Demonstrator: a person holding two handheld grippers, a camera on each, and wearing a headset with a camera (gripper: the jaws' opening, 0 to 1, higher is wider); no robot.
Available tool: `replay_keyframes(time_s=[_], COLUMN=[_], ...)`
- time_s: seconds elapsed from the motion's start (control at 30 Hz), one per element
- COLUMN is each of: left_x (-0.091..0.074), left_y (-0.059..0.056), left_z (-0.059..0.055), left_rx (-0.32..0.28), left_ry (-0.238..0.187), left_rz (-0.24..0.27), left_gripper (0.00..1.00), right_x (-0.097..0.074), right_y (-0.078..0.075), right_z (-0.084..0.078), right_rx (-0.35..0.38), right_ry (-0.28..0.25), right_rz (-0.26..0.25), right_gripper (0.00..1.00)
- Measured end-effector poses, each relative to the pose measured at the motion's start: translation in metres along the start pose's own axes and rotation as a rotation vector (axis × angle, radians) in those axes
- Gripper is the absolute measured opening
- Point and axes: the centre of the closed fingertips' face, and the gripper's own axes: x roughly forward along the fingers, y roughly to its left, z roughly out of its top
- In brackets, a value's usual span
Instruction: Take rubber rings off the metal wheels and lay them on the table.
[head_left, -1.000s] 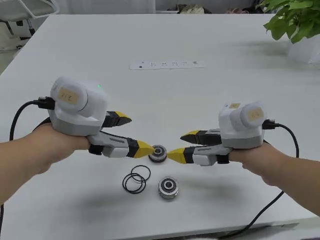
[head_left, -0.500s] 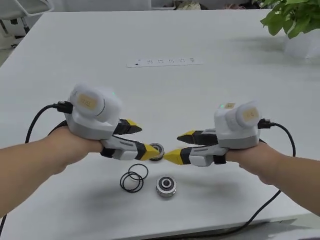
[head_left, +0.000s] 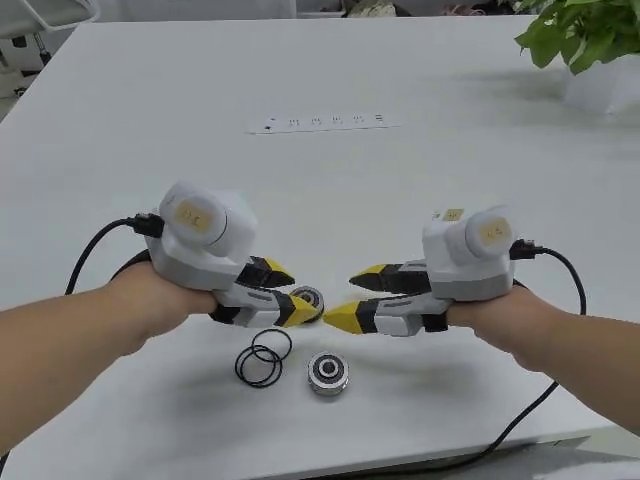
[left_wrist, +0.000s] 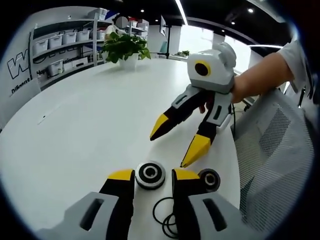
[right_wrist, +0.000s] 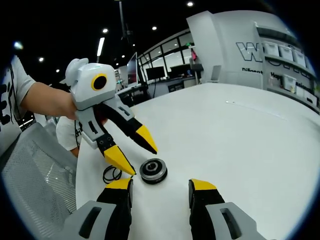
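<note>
Several rubber rings (head_left: 262, 360) lie loose on the counter (head_left: 420, 190). Left tool (left_wrist: 153, 176) part-open, straddling a metal wheel (left_wrist: 150, 174), not clamped. Right tool (right_wrist: 161, 184) open, empty. Whether either wheel still carries a ring: cannot tell.

**White table in a bright workshop**

A wide white table (head_left: 420, 190) carries a power strip (head_left: 322, 122) at its far middle and a potted plant (head_left: 575, 40) far right. Shelves (left_wrist: 65, 39) of bins line a wall. Strip lights (left_wrist: 181, 11) cross the dark ceiling. A grey mesh chair (left_wrist: 270, 150) stands near.
</note>
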Motion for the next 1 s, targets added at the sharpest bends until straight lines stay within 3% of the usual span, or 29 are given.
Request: replay_keyframes(time_s=[0.27, 0.43, 0.6, 0.7, 1.0], left_x=[0.006, 0.006, 0.007, 0.007, 0.008], left_y=[0.002, 0.003, 0.003, 0.004, 0.003], left_z=[-0.005, -0.004, -0.004, -0.004, -0.004], left_rx=[0.009, 0.016, 0.068, 0.058, 0.079], left_ry=[0.016, 0.014, 0.024, 0.020, 0.025], left_rz=[-0.008, 0.003, 0.029, 0.037, 0.049], left_gripper=[0.19, 0.13, 0.11, 0.09, 0.08], right_x=[0.001, 0.001, 0.002, 0.003, 0.013], right_y=[-0.001, 0.001, 0.002, 0.002, 0.008], right_z=[-0.003, -0.003, -0.005, -0.004, -0.001], right_rx=[0.005, 0.005, 0.002, 0.001, -0.033], right_ry=[0.005, 0.006, 0.010, 0.008, 0.022], right_rz=[0.001, 0.005, 0.007, 0.007, 0.023], right_gripper=[0.43, 0.43, 0.42, 0.42, 0.40])
